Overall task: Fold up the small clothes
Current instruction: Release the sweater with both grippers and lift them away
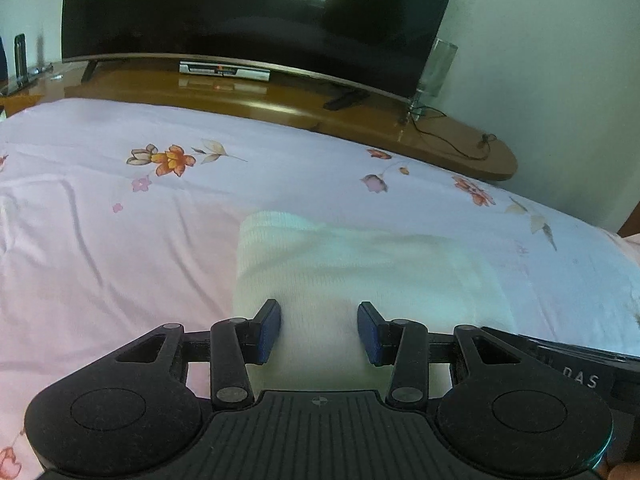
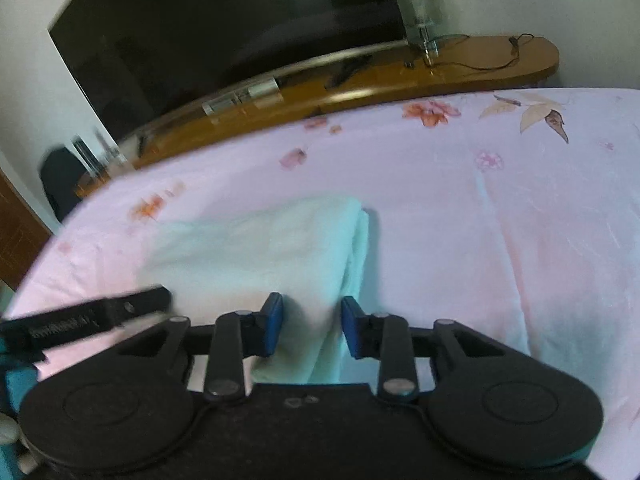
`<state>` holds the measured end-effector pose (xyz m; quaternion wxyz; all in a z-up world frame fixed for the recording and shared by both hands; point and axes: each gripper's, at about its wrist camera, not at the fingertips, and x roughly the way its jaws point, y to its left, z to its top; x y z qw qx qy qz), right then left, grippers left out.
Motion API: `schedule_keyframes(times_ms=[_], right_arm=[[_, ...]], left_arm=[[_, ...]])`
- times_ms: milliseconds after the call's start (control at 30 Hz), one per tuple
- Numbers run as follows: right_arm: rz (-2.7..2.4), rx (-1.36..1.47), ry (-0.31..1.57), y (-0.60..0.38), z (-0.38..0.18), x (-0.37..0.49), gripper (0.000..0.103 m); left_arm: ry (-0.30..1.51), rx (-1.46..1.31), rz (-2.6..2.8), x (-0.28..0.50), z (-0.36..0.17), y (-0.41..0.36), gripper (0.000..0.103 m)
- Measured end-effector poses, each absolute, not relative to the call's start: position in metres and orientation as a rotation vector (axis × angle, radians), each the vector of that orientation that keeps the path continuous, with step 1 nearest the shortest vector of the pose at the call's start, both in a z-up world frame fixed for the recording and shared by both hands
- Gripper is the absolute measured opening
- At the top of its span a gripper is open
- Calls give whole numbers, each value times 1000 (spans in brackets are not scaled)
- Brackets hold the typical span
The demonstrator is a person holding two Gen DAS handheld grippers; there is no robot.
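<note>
A white knitted garment (image 1: 352, 268) lies folded on the pink flowered bedsheet (image 1: 120, 208). My left gripper (image 1: 319, 330) is open, its blue pads (image 1: 269, 330) on either side of the garment's near edge, the cloth lying between the jaws. In the right wrist view the same garment (image 2: 260, 248) looks pale green-white, with its folded right edge stacked in layers. My right gripper (image 2: 312, 326) is open over the garment's near right corner, cloth between its blue pads (image 2: 273, 324). The left gripper's side (image 2: 100, 316) shows at the left of that view.
A large dark television (image 1: 256, 12) stands on a curved wooden shelf (image 1: 440, 136) beyond the bed's far edge, with a set-top box (image 1: 224, 72), a clear stand (image 1: 434, 68) and a cable (image 1: 460, 144). The bedsheet (image 2: 500, 220) extends wide on both sides.
</note>
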<state>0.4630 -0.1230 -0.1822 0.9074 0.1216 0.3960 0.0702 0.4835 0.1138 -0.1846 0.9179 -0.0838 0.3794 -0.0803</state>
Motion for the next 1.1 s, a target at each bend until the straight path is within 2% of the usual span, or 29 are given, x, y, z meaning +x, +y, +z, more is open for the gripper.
schedule_keyframes(times_ms=[167,367,600,833,933,1100], right_arm=[[146,251,806,-126,-171,455,36],[230,223,759,-127,-145,403,36],[260,170,810,-114,-157,345,35],[205,127,884,-108,-179,322,35],[210,164,874,-111,-168,316,39],[196,189,838,-116,-152,303,46]], left_arm=[[759,-147,-198,457,-170,111,43],[754,-136,-175,396,-164,124,43],[836,-129,-180,347,-184,119,43],[841,-69,-116,327,-178,107,44],[856,-82,-67,322,-173,108,62],[831,-54,-38,311,-161,105,63]])
